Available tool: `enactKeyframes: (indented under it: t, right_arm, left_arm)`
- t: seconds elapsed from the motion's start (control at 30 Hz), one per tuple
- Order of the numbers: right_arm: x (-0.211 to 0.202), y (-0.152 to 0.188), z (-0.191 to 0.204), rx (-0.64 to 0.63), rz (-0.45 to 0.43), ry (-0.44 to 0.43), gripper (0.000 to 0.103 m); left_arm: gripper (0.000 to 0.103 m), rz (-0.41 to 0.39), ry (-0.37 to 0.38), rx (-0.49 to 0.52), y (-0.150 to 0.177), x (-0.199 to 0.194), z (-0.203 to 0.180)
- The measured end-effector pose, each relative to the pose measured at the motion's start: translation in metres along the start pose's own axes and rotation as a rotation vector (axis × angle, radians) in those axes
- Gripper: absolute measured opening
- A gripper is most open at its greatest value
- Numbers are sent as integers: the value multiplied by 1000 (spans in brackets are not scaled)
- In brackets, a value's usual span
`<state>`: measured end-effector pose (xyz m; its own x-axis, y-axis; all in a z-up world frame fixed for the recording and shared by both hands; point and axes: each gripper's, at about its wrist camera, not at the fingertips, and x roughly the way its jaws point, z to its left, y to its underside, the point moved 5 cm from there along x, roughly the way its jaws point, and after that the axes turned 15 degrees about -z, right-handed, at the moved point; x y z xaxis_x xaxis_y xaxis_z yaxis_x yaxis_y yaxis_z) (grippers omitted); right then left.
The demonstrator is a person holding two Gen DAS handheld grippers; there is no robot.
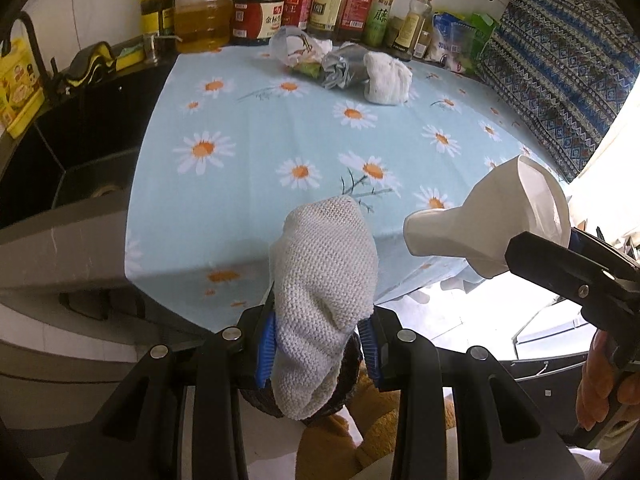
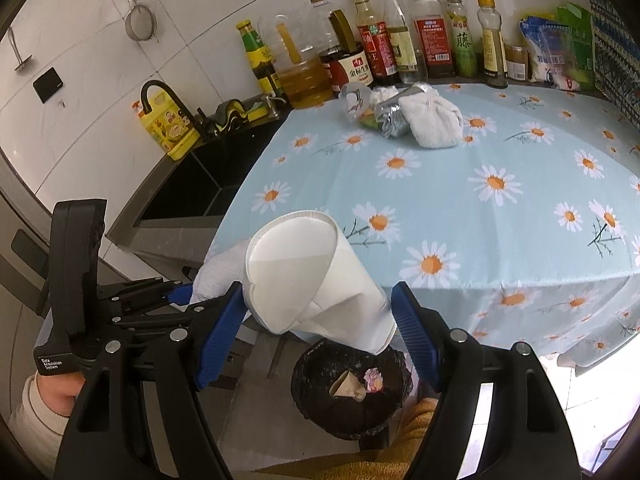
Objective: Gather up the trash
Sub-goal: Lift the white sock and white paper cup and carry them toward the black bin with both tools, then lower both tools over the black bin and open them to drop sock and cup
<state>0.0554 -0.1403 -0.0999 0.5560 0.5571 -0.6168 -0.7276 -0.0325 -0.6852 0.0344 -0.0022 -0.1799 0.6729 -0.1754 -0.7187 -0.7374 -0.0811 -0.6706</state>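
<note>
Below, past the surface (image 2: 460, 216) front edge, trash bin (image 2: 316, 412) stands open. Right claw (image 2: 320, 320) clamped on crushed paper cup (image 2: 316, 280) above bin; left claw (image 1: 320, 344) clamped on white knitted cloth (image 1: 324, 288). Remaining trash pile (image 2: 384, 112) near far edge, open cloth between.

A crushed white paper cup (image 2: 320, 276) sits clamped between the right gripper (image 2: 318, 316) and its blue pads (image 2: 414, 344), directly above a black-lined trash bin (image 2: 316, 408) holding scraps below the jaws.
</note>
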Motion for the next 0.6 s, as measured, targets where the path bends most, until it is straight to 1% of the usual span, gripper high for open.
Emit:
enactKeyframes:
  t: [0.27, 0.6]
  right_arm:
    - [4, 24, 0, 4, 46, -7, 74]
    - [16, 56, -4, 23, 126, -10, 74]
  left_arm:
    - [34, 39, -2, -36, 28, 4, 1]
    - [34, 90, -15, -80, 58, 10, 10]
